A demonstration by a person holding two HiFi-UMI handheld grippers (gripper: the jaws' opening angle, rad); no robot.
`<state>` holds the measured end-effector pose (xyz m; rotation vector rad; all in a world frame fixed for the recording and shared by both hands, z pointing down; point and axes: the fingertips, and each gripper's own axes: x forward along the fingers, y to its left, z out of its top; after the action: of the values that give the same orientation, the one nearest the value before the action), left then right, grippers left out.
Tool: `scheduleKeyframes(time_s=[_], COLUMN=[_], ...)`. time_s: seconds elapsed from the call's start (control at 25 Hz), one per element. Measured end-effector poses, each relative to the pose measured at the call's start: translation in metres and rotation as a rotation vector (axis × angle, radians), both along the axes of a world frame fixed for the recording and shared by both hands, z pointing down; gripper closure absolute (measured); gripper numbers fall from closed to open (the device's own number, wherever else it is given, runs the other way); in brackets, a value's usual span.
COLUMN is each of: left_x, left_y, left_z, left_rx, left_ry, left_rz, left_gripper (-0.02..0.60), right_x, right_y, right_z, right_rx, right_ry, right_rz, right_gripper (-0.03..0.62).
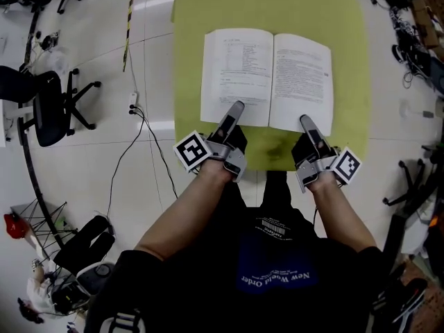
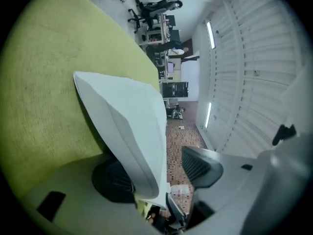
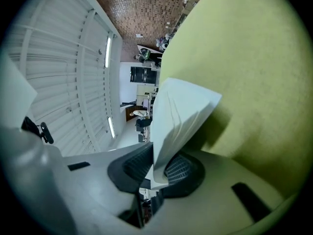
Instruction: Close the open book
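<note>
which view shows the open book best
The head view: the open book lies whole on the green mat, both pages spread out. The left gripper view and the right gripper view each show only part of its pages, edge-on and close up.

Square table (image 1: 277, 5) with a yellow-green top, standing on a pale tiled floor (image 1: 159, 61). Directly on the top, an open book (image 1: 267, 75), pages facing up, its lower edge close to the near edge of the table. On the floor to the left, a white power strip (image 1: 133, 101) with a black cable (image 1: 149, 144), and a black office chair (image 1: 48, 106).
</note>
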<state>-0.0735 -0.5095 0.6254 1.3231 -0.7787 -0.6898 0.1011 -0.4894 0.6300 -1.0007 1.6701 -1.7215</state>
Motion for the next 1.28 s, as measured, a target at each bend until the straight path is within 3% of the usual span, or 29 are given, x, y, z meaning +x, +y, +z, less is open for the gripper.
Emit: scheduleKeyframes(time_s=[0.04, 0.16, 0.24, 0.32, 0.52, 0.8, 1.04, 1.16, 1.28], left_x=[-0.002, 0.002, 0.014, 0.023, 0.040, 0.060, 0.070, 0.075, 0.075], left_y=[-0.001, 0.003, 0.006, 0.007, 0.007, 0.003, 0.006, 0.009, 0.010], left_z=[-0.002, -0.005, -0.013, -0.019, -0.028, -0.038, -0.044, -0.044, -0.043], left_rx=[0.024, 0.140, 0.239, 0.305, 0.385, 0.511, 0.556, 0.581, 0.587], left_ry=[-0.041, -0.310, -0.475, -0.583, -0.801, -1.183, -1.406, -1.479, -1.474], left_rz=[0.009, 0.131, 0.244, 0.332, 0.498, 0.729, 0.850, 0.872, 0.859], left_gripper=[0.284, 0.440, 0.440, 0.440, 0.437, 0.423, 0.420, 0.419, 0.417], right_x=[-0.003, -0.011, -0.013, -0.015, -0.018, -0.035, -0.046, -0.046, -0.040], right_y=[0.000, 0.001, 0.000, -0.001, 0.004, 0.003, 0.004, 0.006, 0.007], right_z=[-0.002, -0.012, -0.020, -0.027, -0.034, -0.048, -0.056, -0.055, -0.051], right_rx=[0.010, 0.060, 0.102, 0.138, 0.208, 0.380, 0.458, 0.454, 0.413], right_ry=[0.009, 0.063, 0.125, 0.193, 0.431, 0.830, 1.040, 1.050, 0.979], right_rz=[-0.011, -0.045, -0.066, -0.093, -0.214, -0.450, -0.618, -0.629, -0.597], right_gripper=[0.550, 0.554, 0.554, 0.554, 0.551, 0.523, 0.520, 0.520, 0.520])
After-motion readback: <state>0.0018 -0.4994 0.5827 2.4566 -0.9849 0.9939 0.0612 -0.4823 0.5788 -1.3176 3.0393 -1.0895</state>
